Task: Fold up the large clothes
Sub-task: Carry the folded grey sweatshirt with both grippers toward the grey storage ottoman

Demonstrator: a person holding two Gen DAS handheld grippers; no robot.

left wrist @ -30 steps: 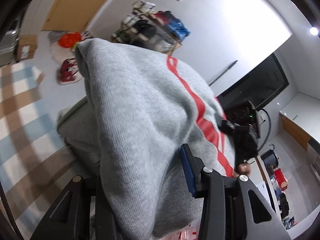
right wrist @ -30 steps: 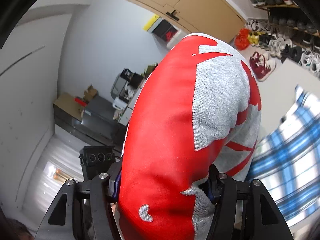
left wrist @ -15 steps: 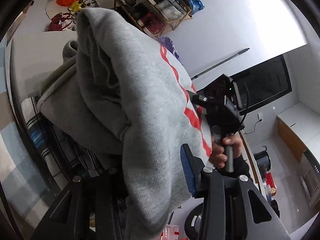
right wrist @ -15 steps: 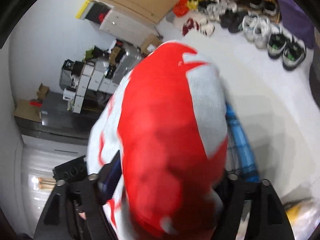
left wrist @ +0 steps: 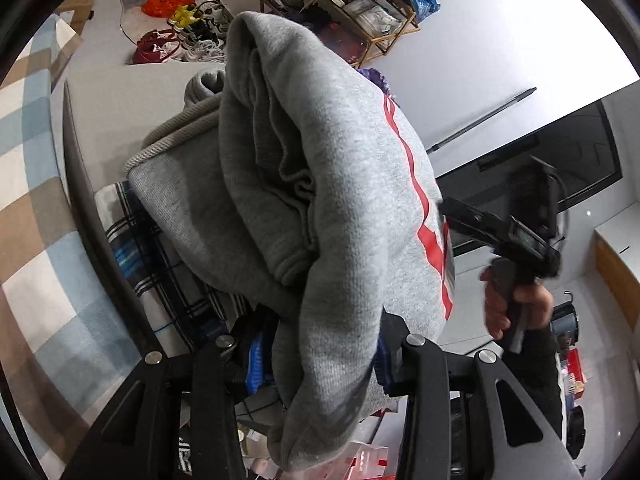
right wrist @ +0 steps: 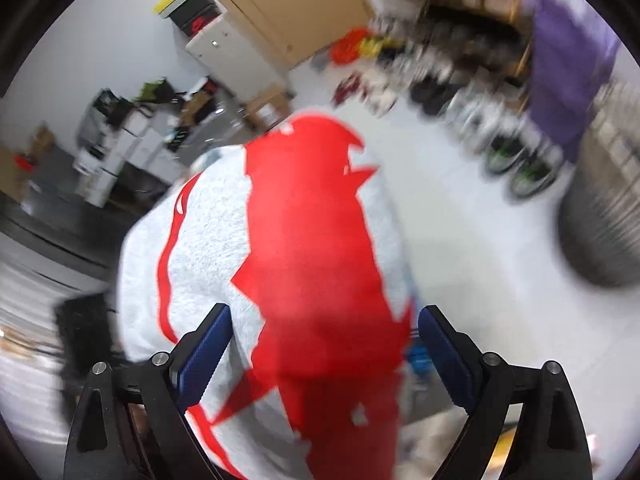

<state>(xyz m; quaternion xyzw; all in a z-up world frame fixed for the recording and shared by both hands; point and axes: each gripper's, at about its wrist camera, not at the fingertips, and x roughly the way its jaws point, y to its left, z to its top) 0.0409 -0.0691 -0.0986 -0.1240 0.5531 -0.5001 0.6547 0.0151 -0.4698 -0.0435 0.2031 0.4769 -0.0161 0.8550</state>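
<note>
My left hand-held gripper (left wrist: pixel 320 364) is clamped on a thick fold of the grey hoodie (left wrist: pixel 320 200), which bunches up over a plaid cloth (left wrist: pixel 160 264). My right hand-held gripper (right wrist: pixel 324 344) has just been opening; its jaws stand wide, the hoodie's red print between them, the right pad (right wrist: pixel 440 344) clear of the cloth. My right hand (left wrist: pixel 508 300) shows in the left view, gripping its handle.
</note>
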